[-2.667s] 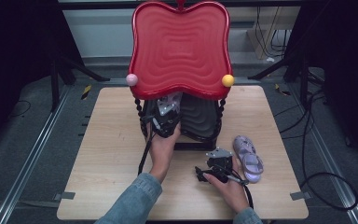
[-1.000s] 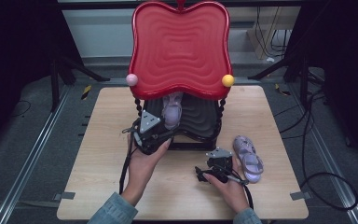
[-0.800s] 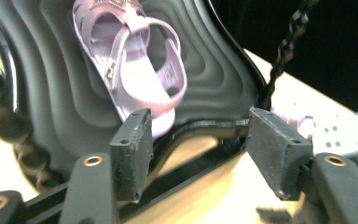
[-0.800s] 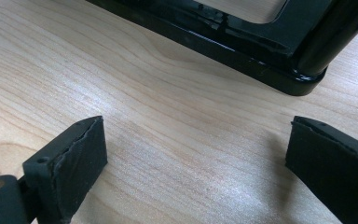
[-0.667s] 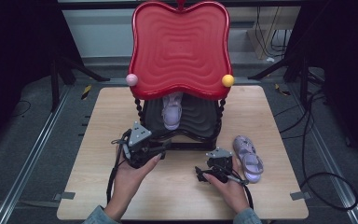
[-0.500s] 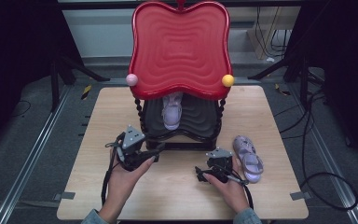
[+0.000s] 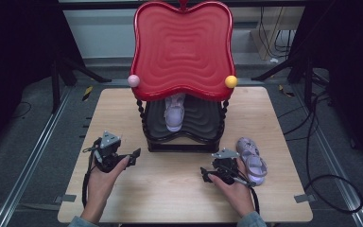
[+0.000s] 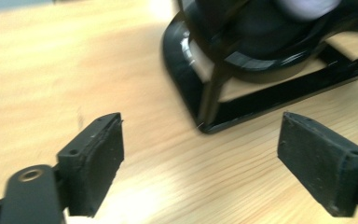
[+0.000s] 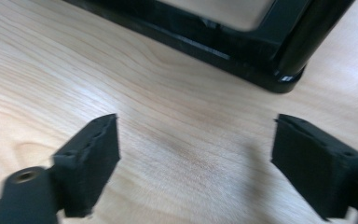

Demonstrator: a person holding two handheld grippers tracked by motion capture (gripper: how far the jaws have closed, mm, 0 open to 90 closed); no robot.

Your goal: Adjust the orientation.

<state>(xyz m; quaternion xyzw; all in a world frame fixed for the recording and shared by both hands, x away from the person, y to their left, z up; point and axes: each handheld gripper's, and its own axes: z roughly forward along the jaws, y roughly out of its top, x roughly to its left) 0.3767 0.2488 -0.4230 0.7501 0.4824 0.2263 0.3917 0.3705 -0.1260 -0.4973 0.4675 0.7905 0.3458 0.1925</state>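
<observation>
Left gripper (image 7: pixel 133 155) has withdrawn toward the tabletop's left edge, jaws just opening wide, empty. One lilac child's sandal (image 7: pixel 175 111) rests on the black two-tier stand's lower shelf (image 7: pixel 203 124); second lilac sandal (image 7: pixel 251 160) near the right edge beside the right gripper (image 7: pixel 203 174), jaws wide, just narrowing slightly, empty.

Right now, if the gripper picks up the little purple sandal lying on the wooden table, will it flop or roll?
The little purple sandal probably won't roll: it lies flat on its sole on the wooden table. Its thin open straps look soft, so they may bend when squeezed. It looks small, so it's likely light.

One sandal (image 7: pixel 175 112) on shelf (image 7: pixel 184 135) — another (image 7: pixel 252 161) beside right gripper (image 7: pixel 207 174)
</observation>
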